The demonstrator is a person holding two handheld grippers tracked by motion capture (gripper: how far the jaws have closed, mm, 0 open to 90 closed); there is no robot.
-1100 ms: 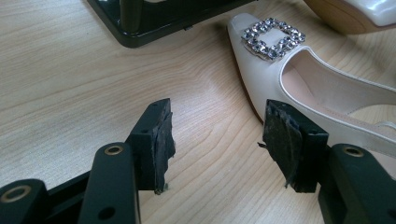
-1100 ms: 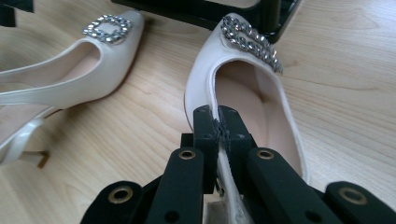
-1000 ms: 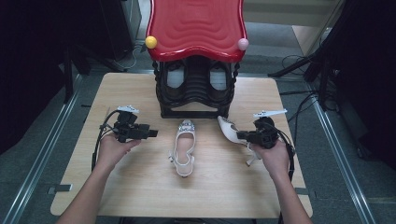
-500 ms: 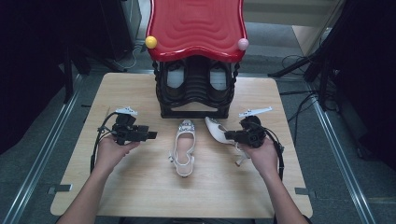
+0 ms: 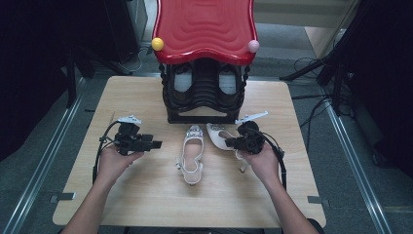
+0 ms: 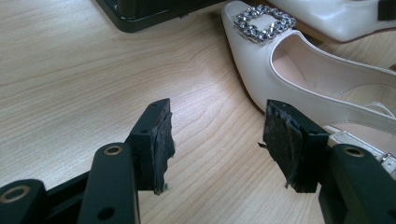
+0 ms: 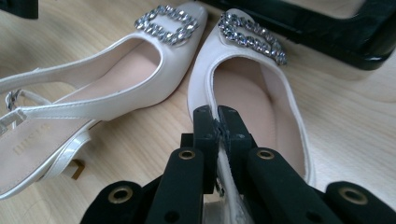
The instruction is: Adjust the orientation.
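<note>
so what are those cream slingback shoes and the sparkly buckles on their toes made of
Cream slingback shoes: seemingly glossy patent leather or a synthetic, judging by the smooth sheen; lining looks matte.
Sparkly square buckles: rows of faceted clear stones, likely rhinestones in metal settings.
Light wooden table: visible grain, possibly laminate.

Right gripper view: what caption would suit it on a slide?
Right gripper clamped on the side wall of a cream buckled shoe, its toe beside the matching shoe on the wooden table.

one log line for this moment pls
right gripper: shut on right shoe | left gripper: open, holds nothing | left shoe: lying on table
</note>
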